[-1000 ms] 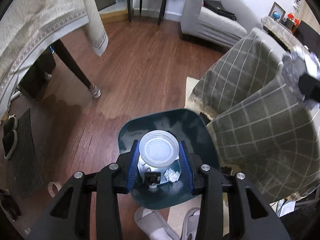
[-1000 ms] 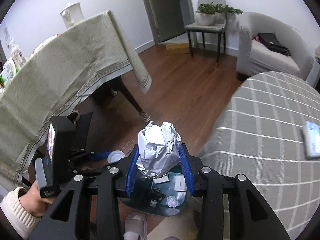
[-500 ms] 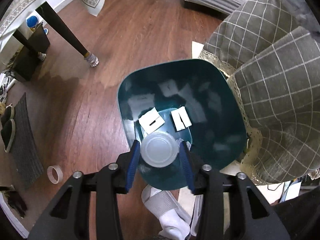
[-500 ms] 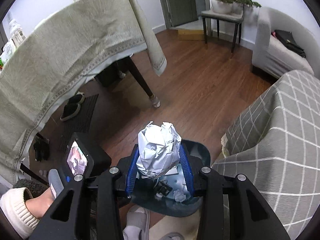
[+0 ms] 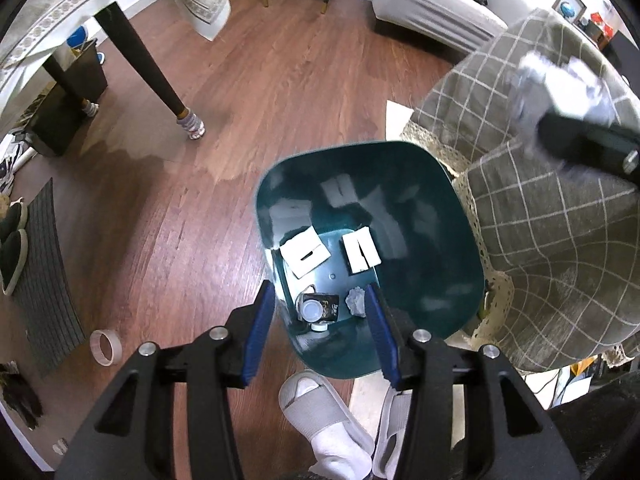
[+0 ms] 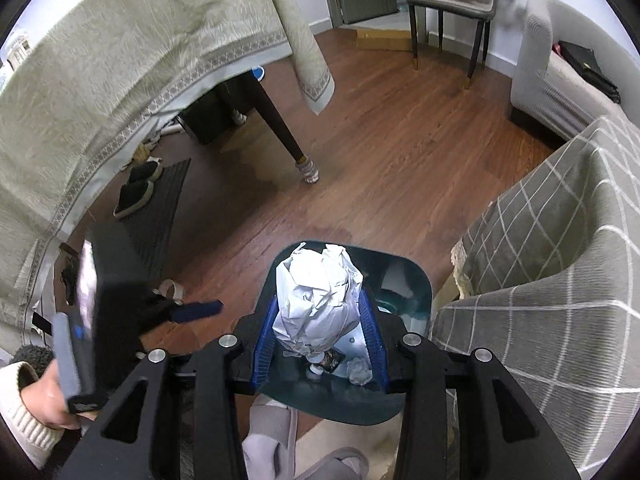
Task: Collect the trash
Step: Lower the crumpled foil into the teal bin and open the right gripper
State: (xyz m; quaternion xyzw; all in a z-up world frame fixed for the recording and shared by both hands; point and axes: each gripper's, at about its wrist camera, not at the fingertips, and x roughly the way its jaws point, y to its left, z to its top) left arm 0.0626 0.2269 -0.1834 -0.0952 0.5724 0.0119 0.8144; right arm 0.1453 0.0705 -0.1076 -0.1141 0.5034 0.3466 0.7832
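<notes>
Paper, a crumpled ball [image 6: 318,300] gripped in your right tool [image 6: 319,344], hangs directly above the open teal bin [image 5: 460,240] on the floor, so a straight drop lands it inside, while your left tool [image 5: 320,336] gapes empty over the same bin.

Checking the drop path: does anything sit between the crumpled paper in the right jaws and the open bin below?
Nothing visible does. The paper hangs over the bin, whose mouth is uncovered, with only earlier trash at the bottom.
</notes>
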